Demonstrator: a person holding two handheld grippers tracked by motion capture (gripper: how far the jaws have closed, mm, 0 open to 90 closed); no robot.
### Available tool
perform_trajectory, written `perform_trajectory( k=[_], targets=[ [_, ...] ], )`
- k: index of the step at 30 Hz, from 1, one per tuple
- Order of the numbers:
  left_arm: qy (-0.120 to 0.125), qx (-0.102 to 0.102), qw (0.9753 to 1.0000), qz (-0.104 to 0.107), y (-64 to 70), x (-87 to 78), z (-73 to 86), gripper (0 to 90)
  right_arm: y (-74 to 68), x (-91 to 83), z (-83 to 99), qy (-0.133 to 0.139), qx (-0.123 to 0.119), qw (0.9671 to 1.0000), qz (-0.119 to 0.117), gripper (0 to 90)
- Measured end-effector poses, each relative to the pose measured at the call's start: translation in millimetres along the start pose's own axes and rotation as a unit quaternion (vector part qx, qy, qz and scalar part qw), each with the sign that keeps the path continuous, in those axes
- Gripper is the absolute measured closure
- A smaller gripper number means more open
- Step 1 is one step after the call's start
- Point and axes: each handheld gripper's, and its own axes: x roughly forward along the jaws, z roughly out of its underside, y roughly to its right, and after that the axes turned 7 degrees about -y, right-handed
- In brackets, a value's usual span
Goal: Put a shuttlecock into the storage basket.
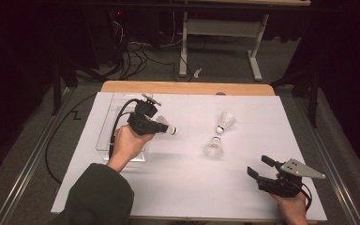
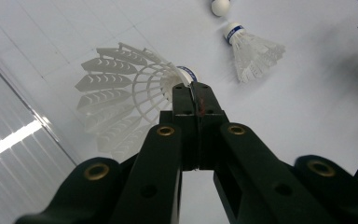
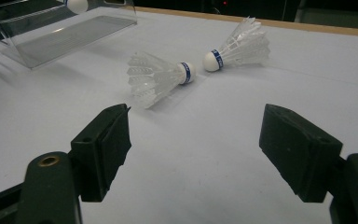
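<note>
A: Now, look at the left gripper [image 1: 161,125]. Its jaws are pinched together on a shuttlecock [image 1: 167,127], and it's holding that bird in the air just beside the clear tray [image 1: 104,133].

B: From the left gripper view that's a thin grip. The jaws seem to have the edge of the skirt near the cork, not the body of the shuttlecock [image 2: 135,88]. That's my worry: feathers flex, and a tilt of the hand could let it slide out.

A: And if it drops here?

B: It likely lands on the counter [image 1: 183,187] rather than in the tray, since the cork end is pointing away from the tray. It could also roll toward the other two.

A: Those two being the near shuttlecock [image 3: 161,77] and the far shuttlecock [image 3: 240,45], lying cork to cork, just apart.

B: Right, and the right gripper [image 3: 193,154] has its jaws wide apart, hovering low over the counter and aimed at them. Coming in at that low angle could shove the near one into its neighbour instead of catching it.

A: Squeezing hard could crush the feathers too.
</note>
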Motion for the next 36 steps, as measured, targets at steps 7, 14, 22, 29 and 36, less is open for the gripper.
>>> perform_trajectory(
  k=[7, 14, 22, 29, 36],
  targets=[
    [0.004, -0.005, 1.0000, -0.005, -4.6, -3.5, -2.5, 90.0, 0.3, 0.3, 0.1, 0.000, 0.001, 1.0000, 0.000, 25.0],
    [0.006, -0.014, 0.9998, -0.009, -11.6, -4.7, -2.1, 90.0, 0.3, 0.3, 0.1, 0.000, 0.000, 1.0000, -0.001, 25.0],
    [0.014, -0.028, 0.9994, -0.019, -20.7, -7.8, -2.1, 90.0, 0.4, 0.0, 0.1, 0.000, 0.001, 1.0000, 0.000, 24.9],
    [0.017, -0.038, 0.9987, -0.029, -28.8, -10.8, -1.7, 90.0, 0.5, 0.3, 0.1, 0.000, 0.002, 1.0000, 0.000, 25.0],
    [0.022, -0.048, 0.9979, -0.038, -35.9, -13.7, -1.9, 90.0, 0.4, 0.2, 0.0, 0.000, 0.001, 1.0000, 0.000, 25.0]
  ],
)
